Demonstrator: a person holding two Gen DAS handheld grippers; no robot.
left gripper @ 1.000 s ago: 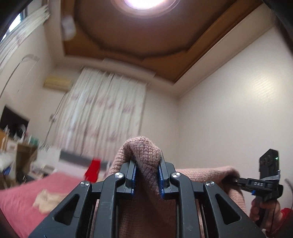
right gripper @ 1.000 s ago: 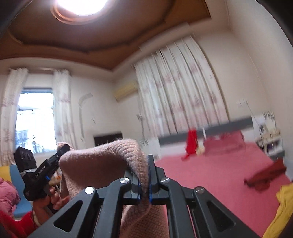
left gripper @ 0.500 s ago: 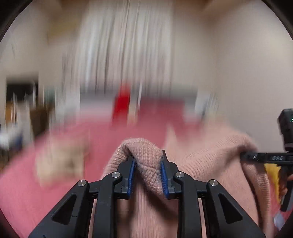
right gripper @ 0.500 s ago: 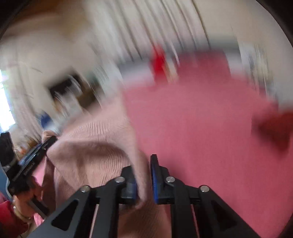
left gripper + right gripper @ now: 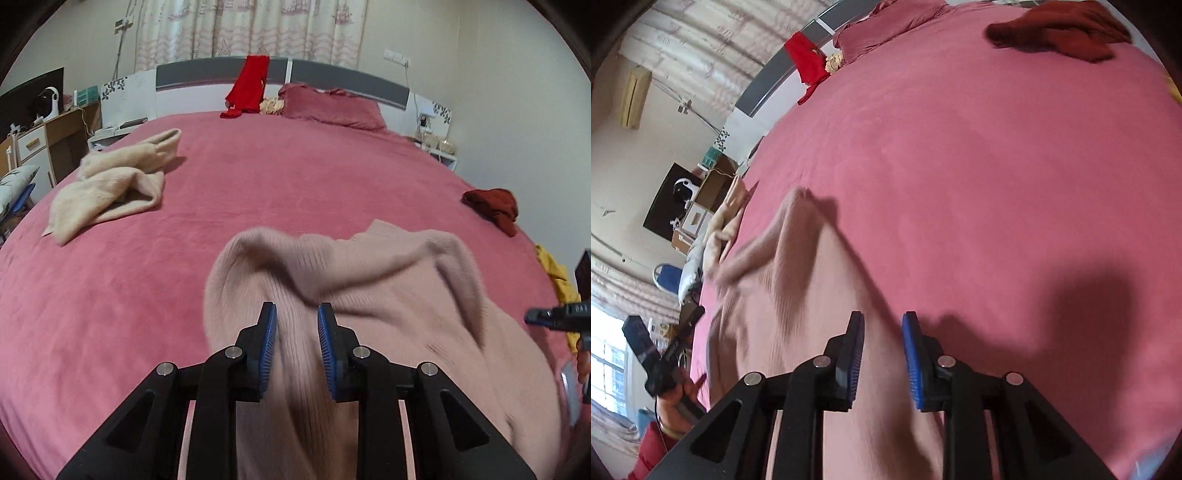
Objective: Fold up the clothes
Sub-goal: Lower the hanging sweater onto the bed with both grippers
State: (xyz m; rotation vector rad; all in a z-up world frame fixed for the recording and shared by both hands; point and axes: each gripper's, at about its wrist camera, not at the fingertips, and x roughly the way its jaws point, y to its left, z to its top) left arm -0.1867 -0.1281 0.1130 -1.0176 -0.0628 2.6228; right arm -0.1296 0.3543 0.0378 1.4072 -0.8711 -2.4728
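A pink knit sweater (image 5: 388, 295) lies spread and blurred on the pink bed (image 5: 258, 192). My left gripper (image 5: 295, 310) is low over its near left part, and a band of the knit runs between the blue pads, which are shut on it. The right gripper's tip (image 5: 546, 317) shows at the right edge. In the right wrist view the right gripper (image 5: 882, 317) hovers at the sweater's (image 5: 775, 295) right edge. Its jaws are opening; the knit lies in the gap, but the pads stand clear of it. A hand holds the left gripper (image 5: 665, 350) at far left.
A cream sweater (image 5: 110, 188) is crumpled at the bed's left. A dark red garment (image 5: 491, 206) and a yellow one (image 5: 554, 269) lie along the right side. A red garment (image 5: 251, 85) hangs on the headboard beside a pillow (image 5: 332, 107). A desk (image 5: 48, 136) stands left.
Both grippers swung down from pointing at the ceiling to facing the bed, and the sweater came down onto the bedspread. The right jaws have parted and let go of the knit.
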